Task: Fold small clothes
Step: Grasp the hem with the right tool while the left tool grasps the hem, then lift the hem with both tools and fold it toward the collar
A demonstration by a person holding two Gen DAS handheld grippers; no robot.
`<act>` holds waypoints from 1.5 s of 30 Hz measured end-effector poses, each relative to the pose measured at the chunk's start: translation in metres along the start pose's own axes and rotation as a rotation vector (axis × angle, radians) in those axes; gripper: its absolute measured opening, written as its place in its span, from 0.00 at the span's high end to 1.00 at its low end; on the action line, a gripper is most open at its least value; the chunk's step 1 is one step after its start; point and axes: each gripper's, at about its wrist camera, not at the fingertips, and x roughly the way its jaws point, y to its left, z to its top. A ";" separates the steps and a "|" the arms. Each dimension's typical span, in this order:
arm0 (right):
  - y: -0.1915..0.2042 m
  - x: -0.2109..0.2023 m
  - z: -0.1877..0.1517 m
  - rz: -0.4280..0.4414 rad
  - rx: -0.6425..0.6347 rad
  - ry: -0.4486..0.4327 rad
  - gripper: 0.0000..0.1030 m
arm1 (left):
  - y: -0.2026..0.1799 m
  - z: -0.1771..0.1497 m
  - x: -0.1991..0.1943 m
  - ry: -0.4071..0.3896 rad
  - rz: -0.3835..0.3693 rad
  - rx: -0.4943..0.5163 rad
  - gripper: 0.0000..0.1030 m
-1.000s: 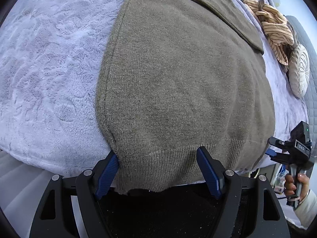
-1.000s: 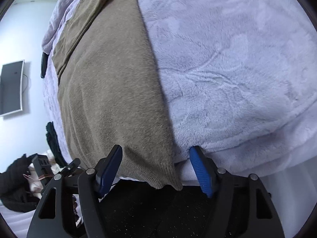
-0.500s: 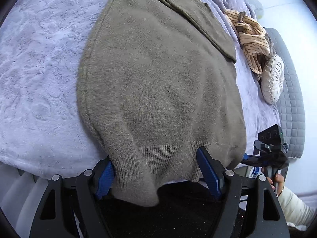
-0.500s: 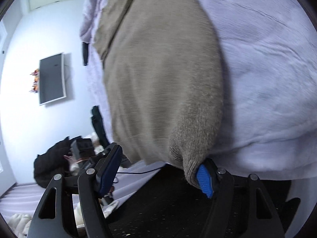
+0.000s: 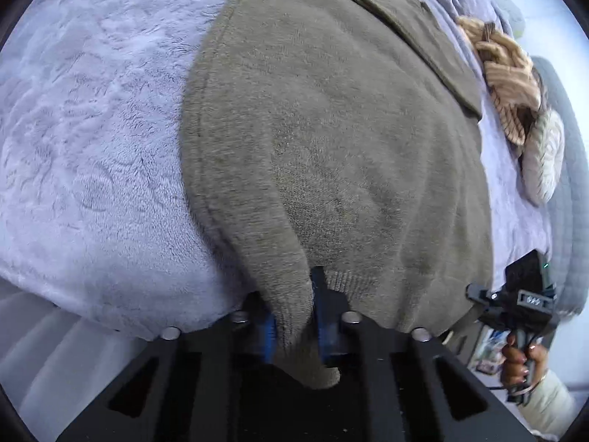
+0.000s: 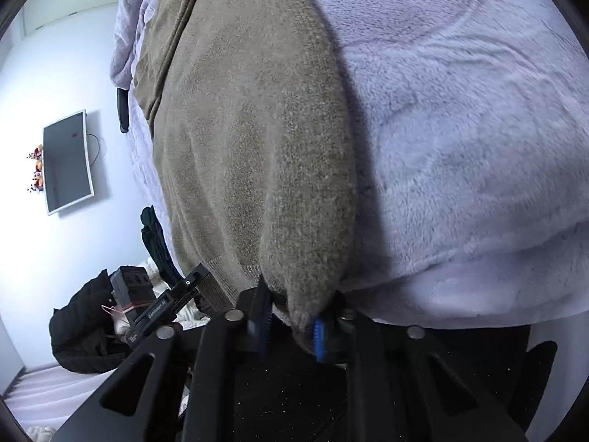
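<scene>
Both grippers clamped on the hem corners of the olive sweater.

The left gripper (image 5: 294,326) has just closed, its blue pads nipping a bunched fold of the olive sweater (image 5: 331,129) at the near hem (the pads are mostly buried in knit). The right gripper (image 6: 291,326) has likewise just closed on the opposite hem corner, one blue pad (image 6: 318,335) peeking out, the other blurred. The sweater lies flat on the lilac fleece blanket (image 5: 92,147), its collar cut off at the top edge. Beyond it sit a striped garment (image 5: 504,73) and a pale cushion (image 5: 543,154). A wall screen (image 6: 66,162) hangs at left.
</scene>
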 end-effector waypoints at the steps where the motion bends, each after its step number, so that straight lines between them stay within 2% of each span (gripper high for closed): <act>1: 0.000 -0.002 0.000 0.016 0.005 -0.003 0.86 | -0.001 -0.001 -0.004 -0.011 -0.008 -0.005 0.85; 8: 0.024 -0.016 0.001 0.211 -0.014 -0.023 0.87 | -0.019 0.001 -0.037 -0.118 -0.097 -0.050 0.85; 15: 0.060 -0.036 0.013 0.290 -0.090 -0.016 0.88 | -0.047 0.019 -0.059 -0.210 -0.139 -0.074 0.85; 21: 0.090 -0.055 0.032 0.364 -0.133 -0.040 0.91 | -0.078 0.050 -0.069 -0.268 -0.184 -0.073 0.85; 28: 0.121 -0.072 0.066 0.394 -0.162 -0.112 0.91 | -0.093 0.105 -0.082 -0.311 -0.219 0.002 0.85; 38: 0.177 -0.090 0.124 0.477 -0.137 -0.279 0.92 | -0.096 0.204 -0.101 -0.329 -0.304 0.063 0.85; 45: 0.218 -0.095 0.178 0.467 -0.146 -0.352 0.92 | -0.089 0.277 -0.095 -0.354 -0.274 0.076 0.85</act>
